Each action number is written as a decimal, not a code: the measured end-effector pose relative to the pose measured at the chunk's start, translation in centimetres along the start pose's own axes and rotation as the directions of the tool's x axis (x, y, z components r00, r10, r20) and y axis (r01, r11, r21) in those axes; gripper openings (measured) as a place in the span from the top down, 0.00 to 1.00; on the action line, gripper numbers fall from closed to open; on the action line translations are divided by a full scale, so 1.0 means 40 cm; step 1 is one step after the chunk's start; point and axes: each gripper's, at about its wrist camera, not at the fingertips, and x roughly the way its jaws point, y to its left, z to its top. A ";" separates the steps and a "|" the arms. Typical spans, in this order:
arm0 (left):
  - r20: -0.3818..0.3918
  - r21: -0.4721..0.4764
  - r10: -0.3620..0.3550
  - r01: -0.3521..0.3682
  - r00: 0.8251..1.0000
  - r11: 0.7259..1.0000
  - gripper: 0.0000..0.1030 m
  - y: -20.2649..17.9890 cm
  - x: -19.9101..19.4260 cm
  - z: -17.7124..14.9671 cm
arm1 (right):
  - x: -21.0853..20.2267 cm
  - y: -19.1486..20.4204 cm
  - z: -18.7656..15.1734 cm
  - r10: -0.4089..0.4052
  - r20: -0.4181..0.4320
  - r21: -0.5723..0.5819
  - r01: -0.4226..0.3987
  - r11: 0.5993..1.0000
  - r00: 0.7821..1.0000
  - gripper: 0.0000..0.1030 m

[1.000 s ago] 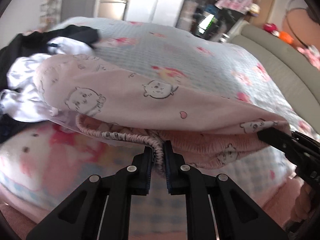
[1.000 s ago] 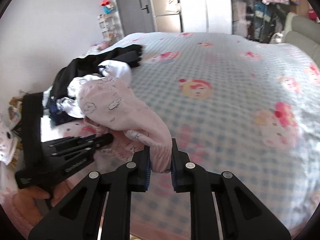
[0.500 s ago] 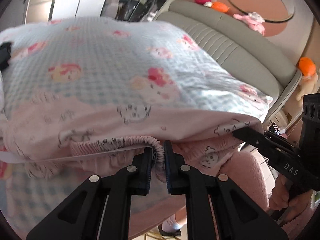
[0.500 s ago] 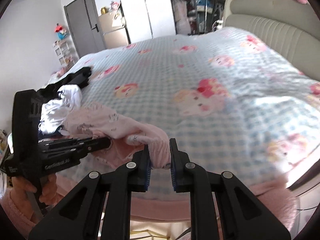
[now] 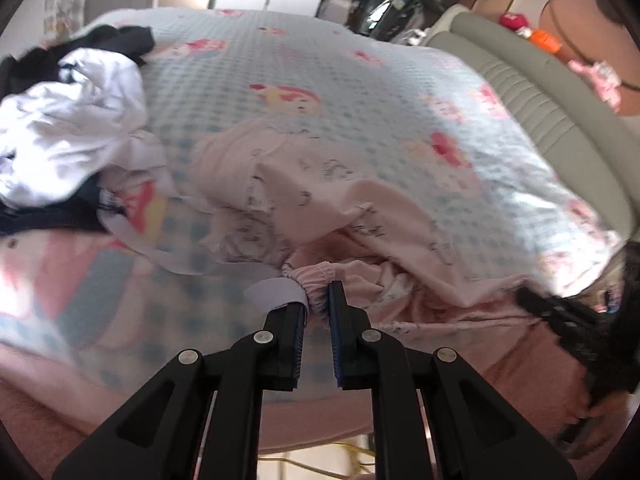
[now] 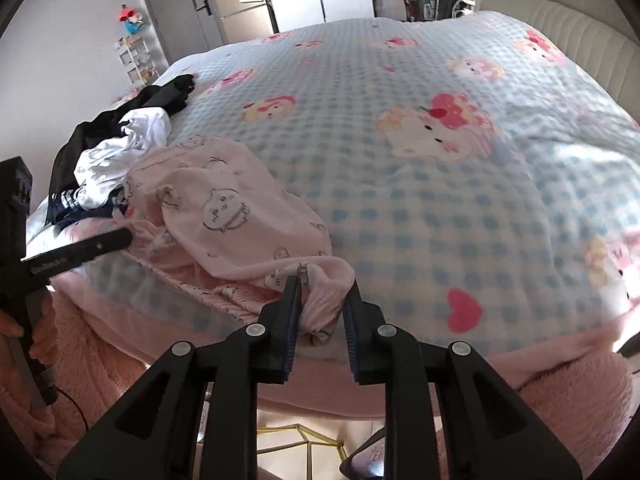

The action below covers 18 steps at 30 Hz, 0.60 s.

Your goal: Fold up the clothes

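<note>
A pale pink garment (image 5: 340, 200) with cartoon prints lies crumpled on the near part of the bed. My left gripper (image 5: 317, 300) has the bunched elastic waistband between its pads. Its jaws are opening, and the cloth still fills the gap. My right gripper (image 6: 322, 300) holds another bunch of the same pink garment (image 6: 224, 208) at its near right end. Its jaws are opening too, with cloth touching both pads. Each gripper shows in the other's view, the right gripper (image 5: 528, 296) at the right and the left gripper (image 6: 116, 238) at the left.
The bed (image 6: 440, 220) has a blue checked cover with cartoon figures. A pile of white and black clothes (image 5: 68, 128) lies at its left side, close to the pink garment. A grey padded headboard (image 6: 560, 32) stands at the right. Fluffy pink sleeves fill the lower edges.
The pink garment was held stretched and raised between the grippers. It now rests slack and crumpled on the bed. Both grippers have come down near the bed's front edge, and their jaws are slightly wider.
</note>
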 end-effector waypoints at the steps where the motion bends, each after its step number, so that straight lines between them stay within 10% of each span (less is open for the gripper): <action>1: 0.021 0.000 0.024 -0.024 0.999 1.000 0.84 0.001 -0.008 0.004 | 0.001 0.005 -0.005 -0.011 0.002 -0.007 0.011 1.000 1.000 0.75; 7: 0.075 -0.052 0.097 -0.093 0.992 0.994 0.82 0.048 -0.040 0.034 | 0.030 -0.013 -0.026 -0.093 -0.052 -0.010 0.092 0.996 0.994 0.71; 13: 0.063 -0.046 0.096 -0.093 0.993 0.995 0.42 0.056 -0.031 0.015 | 0.017 0.020 -0.028 0.100 -0.054 -0.021 -0.102 0.995 0.993 0.56; 18: -0.018 -0.029 0.122 -0.123 0.992 0.992 0.39 0.058 0.057 0.010 | 0.081 0.131 -0.041 0.162 -0.129 -0.127 -0.178 0.976 0.978 0.40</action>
